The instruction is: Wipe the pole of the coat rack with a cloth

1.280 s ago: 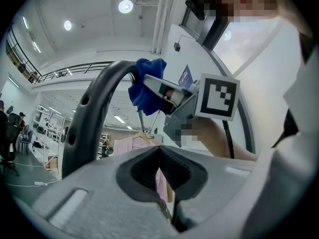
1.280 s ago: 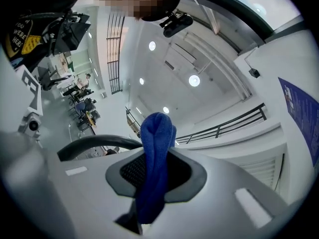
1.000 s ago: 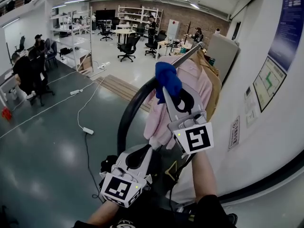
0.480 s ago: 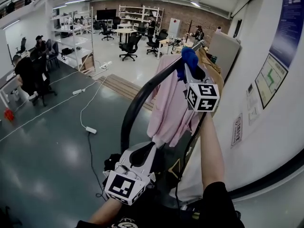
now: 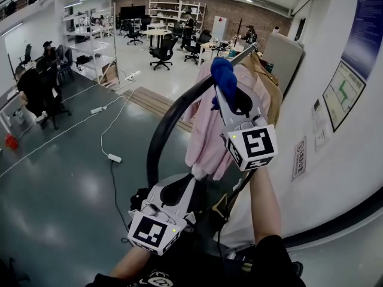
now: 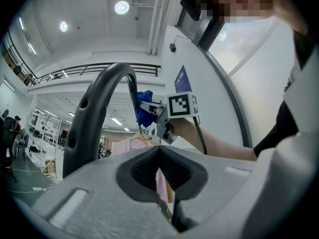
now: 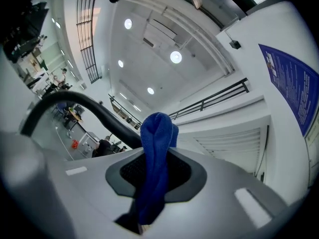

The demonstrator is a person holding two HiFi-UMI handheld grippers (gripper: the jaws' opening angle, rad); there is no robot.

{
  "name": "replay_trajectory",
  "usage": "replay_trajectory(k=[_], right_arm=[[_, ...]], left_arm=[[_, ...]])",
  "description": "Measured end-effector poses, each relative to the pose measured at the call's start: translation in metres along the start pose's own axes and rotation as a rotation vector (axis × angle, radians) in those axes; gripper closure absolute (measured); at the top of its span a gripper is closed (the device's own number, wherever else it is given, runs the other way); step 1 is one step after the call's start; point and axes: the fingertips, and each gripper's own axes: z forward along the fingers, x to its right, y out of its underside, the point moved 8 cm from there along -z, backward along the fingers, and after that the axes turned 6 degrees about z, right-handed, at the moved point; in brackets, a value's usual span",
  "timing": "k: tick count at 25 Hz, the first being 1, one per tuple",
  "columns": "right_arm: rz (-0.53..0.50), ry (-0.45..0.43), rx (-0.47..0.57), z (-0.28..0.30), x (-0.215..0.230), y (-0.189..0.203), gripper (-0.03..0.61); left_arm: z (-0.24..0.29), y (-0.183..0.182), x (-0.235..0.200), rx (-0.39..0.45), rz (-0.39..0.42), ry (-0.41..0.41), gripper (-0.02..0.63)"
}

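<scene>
The coat rack's black curved pole (image 5: 163, 133) rises from near my body and runs on as a silver bar (image 5: 242, 54) hung with clothes. My right gripper (image 5: 227, 97) is shut on a blue cloth (image 5: 221, 75), which lies against the pole's upper bend. In the right gripper view the cloth (image 7: 157, 138) stands up between the jaws, with the pole (image 7: 94, 111) behind it. My left gripper (image 5: 172, 188) sits low by the pole's foot, shut and holding nothing. The left gripper view shows the pole (image 6: 94, 113) at left and the cloth (image 6: 144, 111) above.
A pink garment (image 5: 206, 136) and a tan coat (image 5: 272, 100) hang from the bar. A white wall with posters (image 5: 338, 94) is close on the right. A power strip (image 5: 114, 158) and cable lie on the floor at left; people sit at far left (image 5: 33, 88).
The right gripper slid the cloth up along the pole toward the far end, then came partway back to the bend. The left gripper stayed about where it was.
</scene>
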Motion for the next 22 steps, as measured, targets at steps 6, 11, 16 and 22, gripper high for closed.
replay_trajectory(k=[6, 11, 16, 22], right_arm=[[0.040, -0.160, 0.137, -0.035, -0.067, -0.039, 0.506], [0.002, -0.182, 0.170, -0.045, -0.080, -0.043, 0.506], [0.027, -0.155, 0.181, -0.033, -0.062, -0.030, 0.506], [0.056, -0.036, 0.090, -0.006, -0.007, 0.001, 0.506]], left_arm=[[0.001, 0.000, 0.000, 0.003, -0.003, -0.001, 0.609], [0.007, 0.001, 0.001, 0.002, -0.006, -0.003, 0.609], [0.004, 0.003, 0.000, 0.005, -0.018, -0.006, 0.609], [0.008, 0.002, 0.000, 0.015, -0.016, -0.012, 0.609]])
